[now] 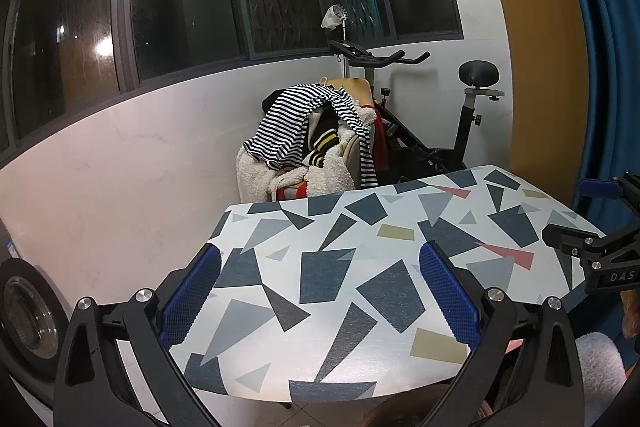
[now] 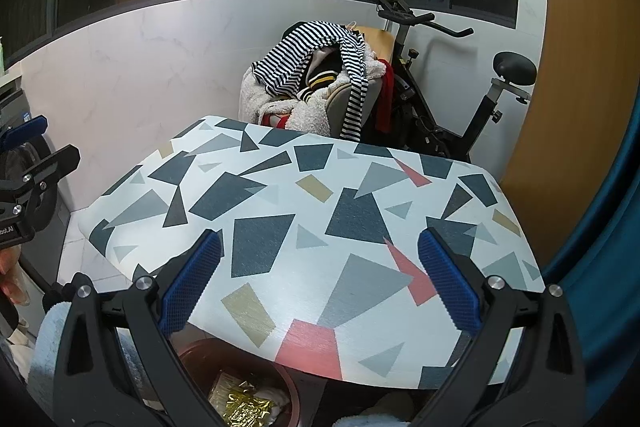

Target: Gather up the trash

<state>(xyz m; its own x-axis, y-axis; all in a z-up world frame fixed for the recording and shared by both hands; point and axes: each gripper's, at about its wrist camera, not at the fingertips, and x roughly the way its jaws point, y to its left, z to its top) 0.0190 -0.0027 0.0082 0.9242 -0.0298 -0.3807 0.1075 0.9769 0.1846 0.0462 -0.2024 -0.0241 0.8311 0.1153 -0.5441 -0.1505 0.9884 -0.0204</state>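
Note:
A table with a white top printed with grey, blue, tan and pink shapes fills both views. No loose object lies on it. My left gripper hovers open and empty over its near edge. My right gripper is open and empty over the near edge too. Below the table edge in the right wrist view, a dark red bin holds trash: a gold foil wrapper and pale paper. Each gripper shows at the other view's side: right, left.
Behind the table a chair piled with clothes, topped by a striped shirt, stands against the white wall. An exercise bike is beside it. A washing machine drum is at the left. A blue curtain hangs at the right.

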